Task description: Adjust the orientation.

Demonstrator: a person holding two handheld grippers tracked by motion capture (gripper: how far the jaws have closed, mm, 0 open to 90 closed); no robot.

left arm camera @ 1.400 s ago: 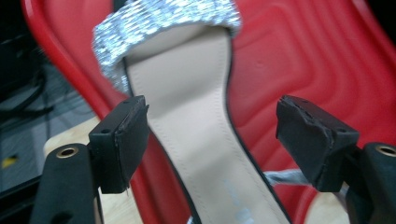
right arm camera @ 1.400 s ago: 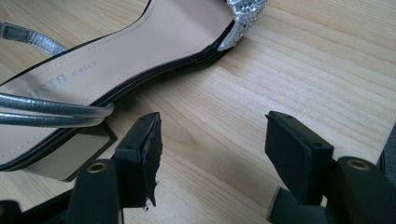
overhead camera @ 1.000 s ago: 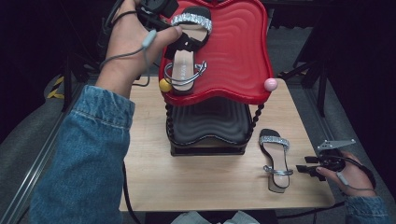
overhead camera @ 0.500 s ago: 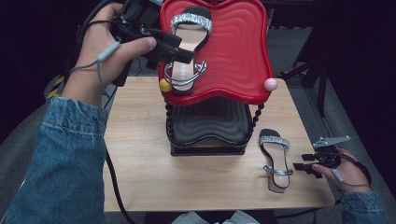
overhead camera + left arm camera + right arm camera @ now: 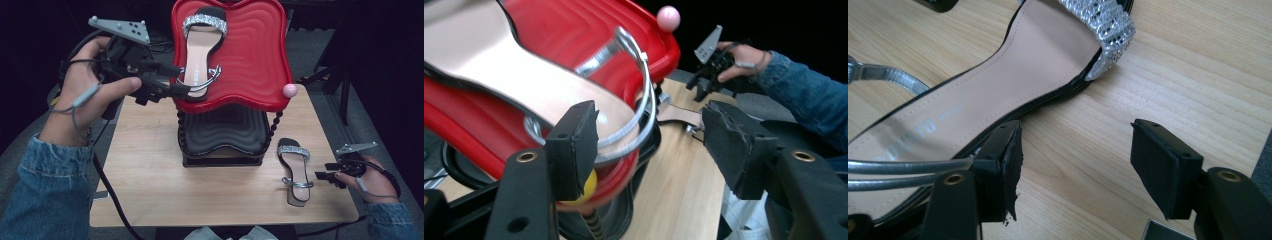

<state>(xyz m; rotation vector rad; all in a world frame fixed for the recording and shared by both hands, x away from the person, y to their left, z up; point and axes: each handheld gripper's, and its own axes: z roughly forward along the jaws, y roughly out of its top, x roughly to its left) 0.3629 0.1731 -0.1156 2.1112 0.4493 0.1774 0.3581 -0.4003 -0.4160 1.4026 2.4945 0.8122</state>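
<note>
- Sandal on the tray (image 5: pixel 199 52): it lies lengthwise on the red tray (image 5: pixel 250 60), glitter strap at the far end, heel and silver ankle strap (image 5: pixel 636 95) at the near rim.
- Left gripper (image 5: pixel 182 90) sits at the tray's near-left corner, and its jaws have just been closing. In the left gripper view the heel end and strap loop lie between the two pads, one pad (image 5: pixel 574 145) just beside the heel, the other standing well off over the table (image 5: pixel 150 170); the fingers are spread and pinch nothing.
- Left hand (image 5: pixel 92 97) is raised above the table's left edge, the gripper held roughly level and pointing toward the tray (denim sleeve below it).
- Sandal on the table (image 5: pixel 998 95) lies near the front right corner, beside the black stand (image 5: pixel 222 137).
- Right gripper (image 5: pixel 327 172) hangs low just right of that sandal's heel; its fingers are spread, one pad (image 5: pixel 1000 165) at the sole's edge, bare wood between them.
- Right hand (image 5: pixel 370 177) is low at the table's right edge, pointing left.
</note>
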